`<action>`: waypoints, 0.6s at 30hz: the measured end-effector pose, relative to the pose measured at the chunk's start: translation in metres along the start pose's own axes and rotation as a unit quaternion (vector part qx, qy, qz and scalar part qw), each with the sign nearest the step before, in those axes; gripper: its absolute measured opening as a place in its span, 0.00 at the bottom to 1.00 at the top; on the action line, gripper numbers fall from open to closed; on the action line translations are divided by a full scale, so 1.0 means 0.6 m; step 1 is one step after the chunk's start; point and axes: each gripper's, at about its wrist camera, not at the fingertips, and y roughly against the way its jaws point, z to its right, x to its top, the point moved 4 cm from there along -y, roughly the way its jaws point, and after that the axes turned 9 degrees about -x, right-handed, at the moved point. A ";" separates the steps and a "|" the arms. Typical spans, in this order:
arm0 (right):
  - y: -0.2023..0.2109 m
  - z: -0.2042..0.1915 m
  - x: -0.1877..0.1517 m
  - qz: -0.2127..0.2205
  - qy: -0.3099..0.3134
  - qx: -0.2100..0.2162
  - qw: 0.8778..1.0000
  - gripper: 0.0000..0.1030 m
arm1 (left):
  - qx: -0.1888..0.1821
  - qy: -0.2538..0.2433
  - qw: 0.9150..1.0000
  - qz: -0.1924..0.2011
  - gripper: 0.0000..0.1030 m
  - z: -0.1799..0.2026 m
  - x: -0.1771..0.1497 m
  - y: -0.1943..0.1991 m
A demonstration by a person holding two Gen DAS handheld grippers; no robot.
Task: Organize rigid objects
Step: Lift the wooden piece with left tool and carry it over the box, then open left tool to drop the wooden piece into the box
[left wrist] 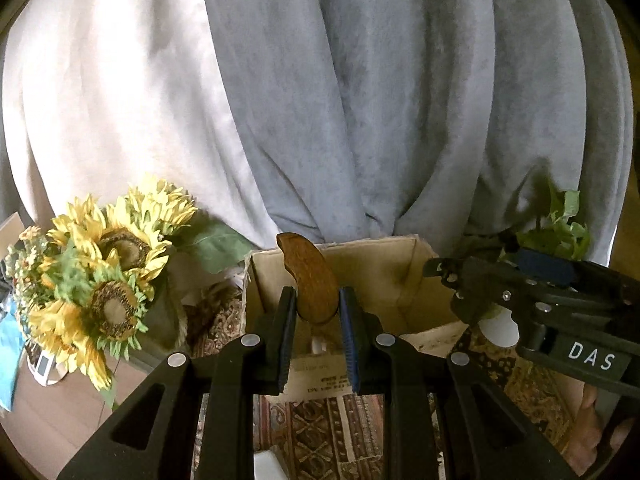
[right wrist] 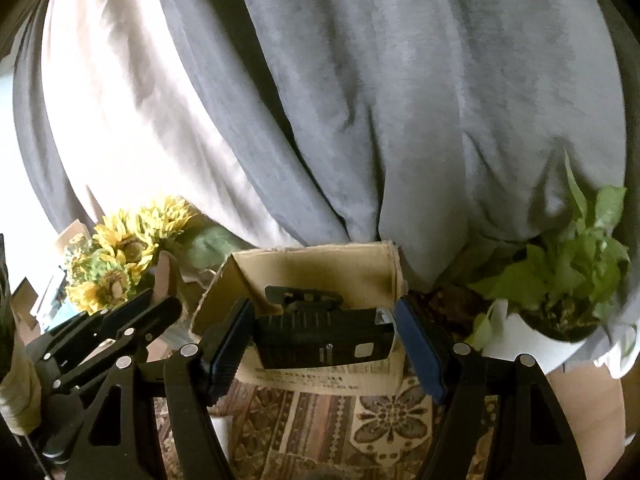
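My left gripper (left wrist: 318, 320) is shut on a curved brown wooden piece (left wrist: 312, 280) and holds it upright in front of an open cardboard box (left wrist: 384, 264). My right gripper (right wrist: 324, 344) is shut on a black boxy device (right wrist: 324, 340) and holds it at the front of the same cardboard box (right wrist: 320, 268). A black clip-like part (right wrist: 304, 296) sticks up behind the device. The right gripper also shows in the left wrist view (left wrist: 540, 292), to the right of the box. The left gripper shows at the left in the right wrist view (right wrist: 100, 332).
A bunch of artificial sunflowers (left wrist: 100, 276) stands left of the box. A green potted plant in a white pot (right wrist: 560, 288) stands to its right. Grey and white curtains (left wrist: 360, 100) hang behind. A patterned rug (right wrist: 340, 432) lies below.
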 end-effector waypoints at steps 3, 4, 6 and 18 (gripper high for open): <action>-0.017 -0.004 0.010 -0.007 0.008 0.001 1.000 0.71 | 0.003 -0.002 1.000 -0.010 0.22 -0.006 0.009 -0.016; -0.024 -0.005 0.014 -0.010 0.012 -0.002 1.000 0.71 | 0.003 -0.003 1.000 -0.013 0.22 -0.009 0.011 -0.022; -0.037 -0.008 0.019 -0.016 0.016 -0.001 1.000 0.71 | 0.004 -0.006 1.000 -0.023 0.22 -0.012 0.014 -0.037; -0.119 -0.010 0.039 -0.066 0.037 -0.004 0.997 0.71 | 0.003 -0.004 0.996 -0.092 0.22 -0.035 0.020 -0.123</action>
